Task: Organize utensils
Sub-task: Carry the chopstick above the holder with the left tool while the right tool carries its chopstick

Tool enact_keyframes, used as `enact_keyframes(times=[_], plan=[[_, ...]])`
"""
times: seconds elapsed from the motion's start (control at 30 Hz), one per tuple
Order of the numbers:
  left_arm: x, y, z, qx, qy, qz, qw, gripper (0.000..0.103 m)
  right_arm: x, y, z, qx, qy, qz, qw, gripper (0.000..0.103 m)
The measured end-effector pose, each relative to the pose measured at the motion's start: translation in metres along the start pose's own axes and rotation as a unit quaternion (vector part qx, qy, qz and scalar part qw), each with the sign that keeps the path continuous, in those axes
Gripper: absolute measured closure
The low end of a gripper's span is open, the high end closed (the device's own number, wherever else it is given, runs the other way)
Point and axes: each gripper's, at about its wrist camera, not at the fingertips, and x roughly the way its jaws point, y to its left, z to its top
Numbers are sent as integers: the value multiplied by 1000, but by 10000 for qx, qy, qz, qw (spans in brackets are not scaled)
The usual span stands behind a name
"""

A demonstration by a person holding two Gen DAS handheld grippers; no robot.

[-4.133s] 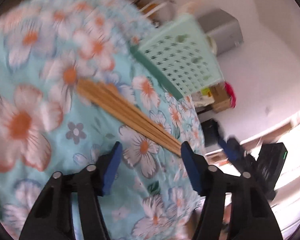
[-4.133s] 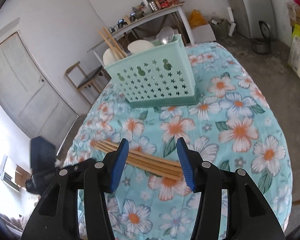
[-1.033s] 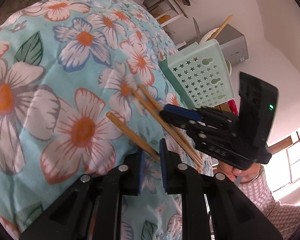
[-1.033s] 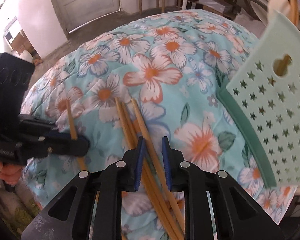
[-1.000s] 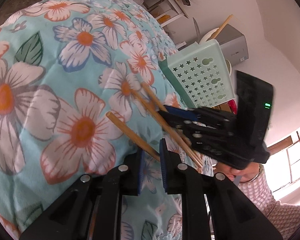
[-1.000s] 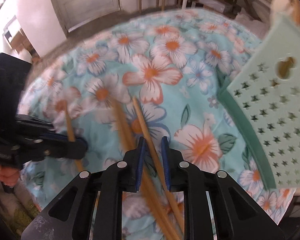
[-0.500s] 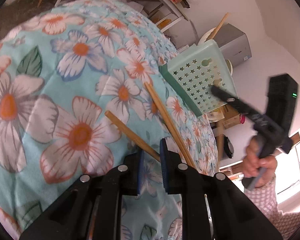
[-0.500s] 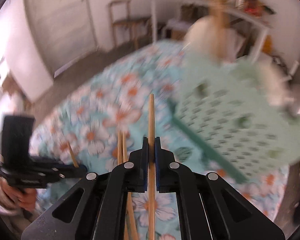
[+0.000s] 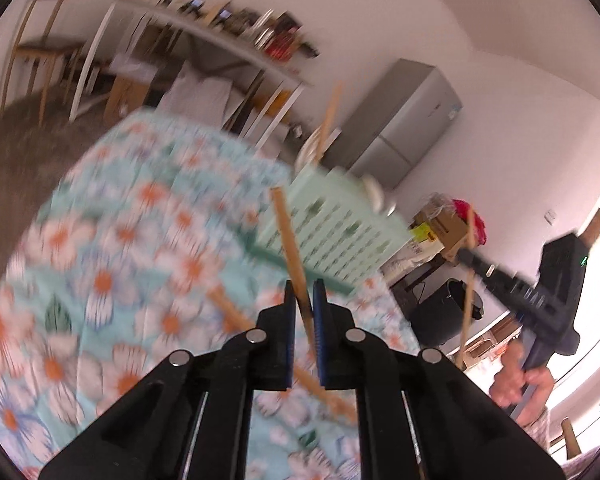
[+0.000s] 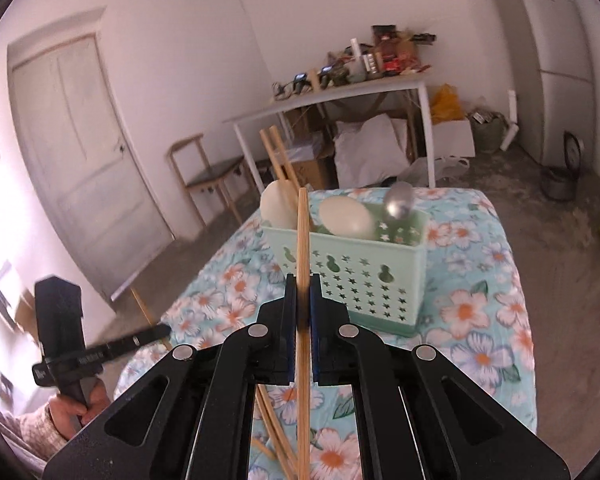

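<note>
My left gripper [image 9: 302, 304] is closing its jaws on a wooden chopstick [image 9: 288, 236], held above the flowered tablecloth [image 9: 112, 264] and slanting up toward the mint basket [image 9: 340, 220]. My right gripper [image 10: 300, 300] is shut on another chopstick [image 10: 302, 240], which stands nearly upright in front of the mint basket [image 10: 364, 272]. The basket holds two chopsticks [image 10: 278, 160], white spoons [image 10: 346, 216] and a metal spoon [image 10: 398, 200]. More chopsticks [image 10: 276, 436] lie on the cloth below my right gripper. The left wrist view is blurred.
Behind the round table stand a white side table [image 10: 340, 92] with clutter, a wooden chair [image 10: 208, 172], a door [image 10: 84, 160] and a grey fridge [image 10: 560, 60]. A hand [image 10: 76, 404] grips the left tool at lower left.
Both grippers have lifted off the cloth, each carrying one chopstick. The right one swung toward the basket and rolled its chopstick upright. The left one rose and turned.
</note>
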Motion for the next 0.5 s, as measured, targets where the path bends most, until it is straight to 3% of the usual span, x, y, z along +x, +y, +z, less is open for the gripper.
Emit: enact_keyframes(times=[0.17, 0.3, 0.4, 0.5], plan=[[-12, -31, 45, 461, -535, -63, 9975, 98, -9, -9, -6, 171, -133, 99, 9997, 99], [-18, -61, 91, 853, -1173, -177, 9893, 98, -14, -16, -8, 236, -232, 210, 9992, 99], [-10, -80, 116, 1209, -1534, -54, 9807, 98, -15, -21, -9, 310, -309, 299, 9986, 99], [10, -92, 135, 1343, -1653, 7, 9770, 98, -16, -27, -10, 386, -355, 373, 9979, 99]])
